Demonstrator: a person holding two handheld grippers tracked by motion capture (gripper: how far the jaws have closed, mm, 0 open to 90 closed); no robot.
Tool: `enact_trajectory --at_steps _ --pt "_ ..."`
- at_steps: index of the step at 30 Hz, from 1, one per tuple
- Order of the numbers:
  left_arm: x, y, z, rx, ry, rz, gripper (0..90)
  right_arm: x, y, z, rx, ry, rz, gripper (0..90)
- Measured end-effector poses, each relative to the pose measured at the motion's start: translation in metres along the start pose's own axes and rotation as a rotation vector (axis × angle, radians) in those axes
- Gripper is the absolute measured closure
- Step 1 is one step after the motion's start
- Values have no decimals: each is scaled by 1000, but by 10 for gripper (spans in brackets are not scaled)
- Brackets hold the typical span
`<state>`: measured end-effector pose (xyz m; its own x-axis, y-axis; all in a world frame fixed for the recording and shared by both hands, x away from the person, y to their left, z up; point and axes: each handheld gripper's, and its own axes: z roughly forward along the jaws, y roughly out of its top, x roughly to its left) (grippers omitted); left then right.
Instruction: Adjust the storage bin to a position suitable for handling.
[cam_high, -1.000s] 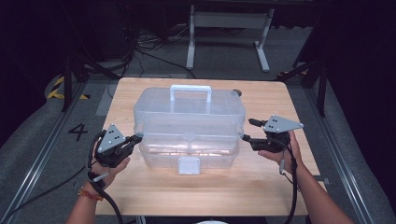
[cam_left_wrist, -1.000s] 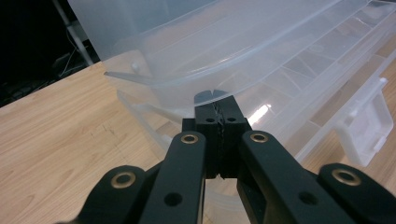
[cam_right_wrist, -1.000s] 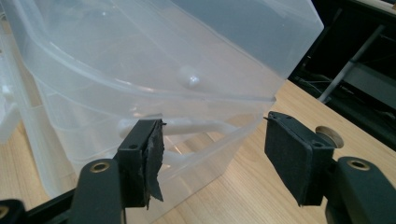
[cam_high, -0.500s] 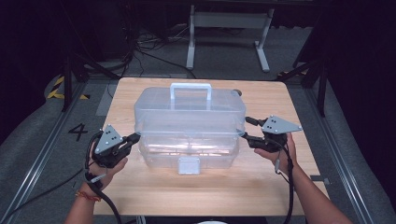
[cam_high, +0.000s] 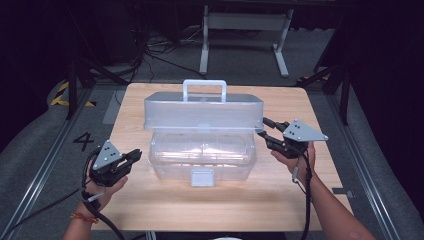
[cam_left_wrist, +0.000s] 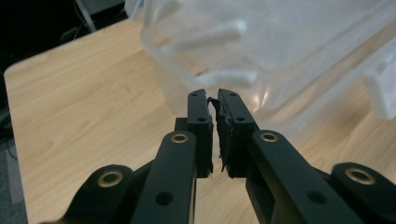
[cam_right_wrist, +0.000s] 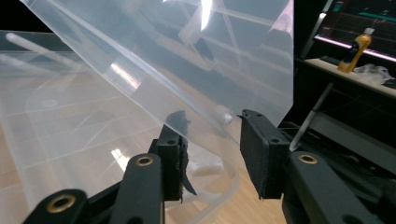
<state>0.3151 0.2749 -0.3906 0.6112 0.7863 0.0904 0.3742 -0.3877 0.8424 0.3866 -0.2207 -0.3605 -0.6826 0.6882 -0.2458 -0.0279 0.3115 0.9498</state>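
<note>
A clear plastic box (cam_high: 202, 159) with a white front latch (cam_high: 202, 176) sits mid-table. Its lid (cam_high: 202, 114), with a handle (cam_high: 204, 89), is tilted up at the front. My right gripper (cam_high: 263, 128) is at the lid's right rim. Its jaws have just been closing and now pinch the lid (cam_right_wrist: 154, 65), one pad (cam_right_wrist: 175, 154) inside the clear wall and the other outside. My left gripper (cam_high: 136, 155) hangs a little left of the box, touching nothing. Its jaws (cam_left_wrist: 215, 126) have just eased apart to a thin slit with nothing between them.
The wooden table (cam_high: 150, 205) has bare room in front of the box and on both sides. A metal stand (cam_high: 245, 40) and cables lie on the floor beyond the far edge. A yellow bottle (cam_right_wrist: 356, 50) stands on a shelf far to the right.
The lid's front has lifted off the base. My left gripper has drawn back from the box's left side toward me. The right gripper's jaws have narrowed on the lid's rim.
</note>
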Motion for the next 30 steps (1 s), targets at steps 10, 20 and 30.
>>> enact_trajectory --at_steps 10,20,30 --pt "6 -41 7 135 -27 -4 791 0 8 7 -47 -73 30 691" --pt "12 -75 22 211 -83 -87 723 2 21 19 -73 -203 -7 710" --pt "13 -85 25 207 -95 -127 657 -4 29 28 -77 -256 -31 734"
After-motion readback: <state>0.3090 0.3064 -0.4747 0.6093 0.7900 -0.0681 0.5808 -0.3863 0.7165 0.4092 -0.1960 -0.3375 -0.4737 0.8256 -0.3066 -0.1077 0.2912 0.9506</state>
